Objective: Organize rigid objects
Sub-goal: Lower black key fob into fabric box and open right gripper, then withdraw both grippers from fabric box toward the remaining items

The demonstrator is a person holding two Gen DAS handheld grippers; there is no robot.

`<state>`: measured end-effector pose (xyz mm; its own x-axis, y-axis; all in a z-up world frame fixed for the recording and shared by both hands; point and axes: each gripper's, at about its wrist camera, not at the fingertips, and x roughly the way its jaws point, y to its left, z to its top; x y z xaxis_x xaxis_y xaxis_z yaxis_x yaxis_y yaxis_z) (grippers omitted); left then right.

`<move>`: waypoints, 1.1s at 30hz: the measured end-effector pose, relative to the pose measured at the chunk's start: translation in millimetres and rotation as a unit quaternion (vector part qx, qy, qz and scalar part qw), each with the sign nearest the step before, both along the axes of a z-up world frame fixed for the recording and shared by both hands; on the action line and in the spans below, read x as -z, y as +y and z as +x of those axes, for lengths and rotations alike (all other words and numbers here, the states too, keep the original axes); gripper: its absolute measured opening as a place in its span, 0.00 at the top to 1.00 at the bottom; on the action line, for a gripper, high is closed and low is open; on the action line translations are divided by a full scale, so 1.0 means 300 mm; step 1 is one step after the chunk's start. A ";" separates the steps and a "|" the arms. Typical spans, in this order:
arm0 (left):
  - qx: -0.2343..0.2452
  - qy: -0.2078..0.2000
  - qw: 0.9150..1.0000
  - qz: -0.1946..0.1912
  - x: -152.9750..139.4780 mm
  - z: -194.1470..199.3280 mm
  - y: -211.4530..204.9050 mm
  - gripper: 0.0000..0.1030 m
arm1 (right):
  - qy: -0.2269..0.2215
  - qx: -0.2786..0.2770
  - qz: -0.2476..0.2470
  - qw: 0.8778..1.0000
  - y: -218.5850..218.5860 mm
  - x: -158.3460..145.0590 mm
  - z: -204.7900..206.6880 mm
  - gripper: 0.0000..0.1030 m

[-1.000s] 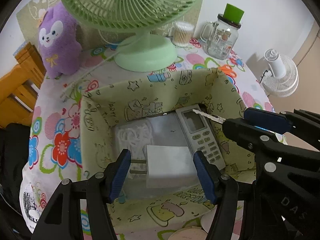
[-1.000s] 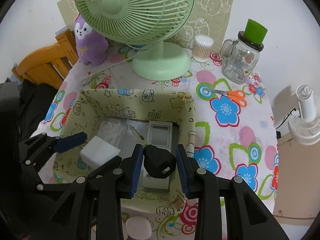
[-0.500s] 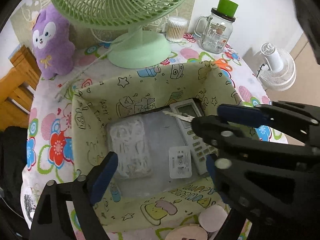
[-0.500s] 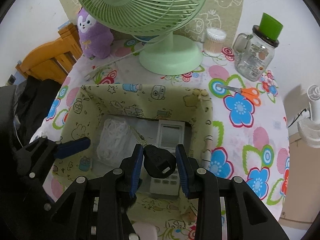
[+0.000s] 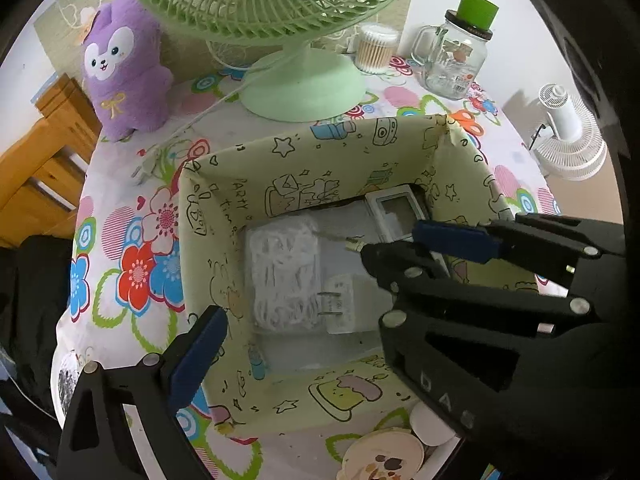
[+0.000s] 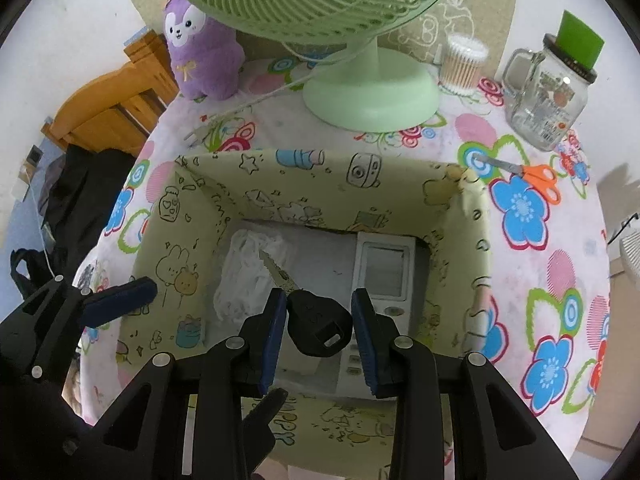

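A yellow-green fabric box (image 5: 304, 168) (image 6: 304, 188) stands on the flowered tablecloth. In it lie a white charger plug (image 5: 342, 310), a bag of white cable (image 5: 280, 276) (image 6: 244, 276) and a white remote (image 5: 396, 212) (image 6: 384, 276). My right gripper (image 6: 320, 320) is shut on a black-headed key (image 6: 320, 326), held over the box; the key blade also shows in the left wrist view (image 5: 336, 238). My left gripper (image 5: 304, 340) is open and empty above the box's near left corner; its right finger is hidden behind my right gripper.
A green fan (image 5: 304, 88) (image 6: 368, 92), a purple plush (image 5: 124, 68), a cotton-swab tub (image 5: 374, 48) and a glass jar (image 5: 456, 60) stand behind the box. Orange scissors (image 6: 528, 170) lie at the right. Round coasters (image 5: 384, 452) lie in front.
My left gripper opened and let the white charger plug drop into the box, then drew back. My right gripper moved forward over the box with the key.
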<state>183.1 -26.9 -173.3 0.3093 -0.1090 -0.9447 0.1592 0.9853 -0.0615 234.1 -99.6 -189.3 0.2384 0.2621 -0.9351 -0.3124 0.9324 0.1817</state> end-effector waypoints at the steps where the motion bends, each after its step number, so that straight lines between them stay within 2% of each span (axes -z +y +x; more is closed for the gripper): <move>1: 0.000 -0.001 1.000 0.000 -0.002 -0.003 0.001 0.04 | 0.002 -0.002 0.004 1.000 0.003 -0.002 -0.006 0.64; 9: 0.006 -0.007 1.000 0.010 -0.015 -0.023 -0.002 0.04 | 0.007 -0.001 0.014 1.000 -0.002 -0.013 -0.032 0.64; 11: 0.008 -0.009 1.000 0.014 -0.020 -0.029 -0.004 0.04 | 0.002 -0.002 0.016 1.000 -0.005 -0.023 -0.040 0.55; 12: 0.009 -0.010 1.000 0.016 -0.023 -0.033 -0.005 0.04 | -0.004 0.001 0.016 1.000 -0.009 -0.035 -0.048 0.41; 13: 0.010 -0.012 1.000 0.015 -0.028 -0.037 -0.005 0.04 | -0.010 0.002 0.016 1.000 -0.012 -0.045 -0.056 0.31; 22: 0.014 -0.026 1.000 0.007 -0.076 -0.084 -0.005 0.04 | -0.033 0.017 0.017 0.999 -0.041 -0.109 -0.108 0.14; 33: 0.021 -0.044 0.999 0.011 -0.122 -0.161 -0.016 0.03 | -0.054 0.036 0.012 0.998 -0.072 -0.170 -0.201 0.11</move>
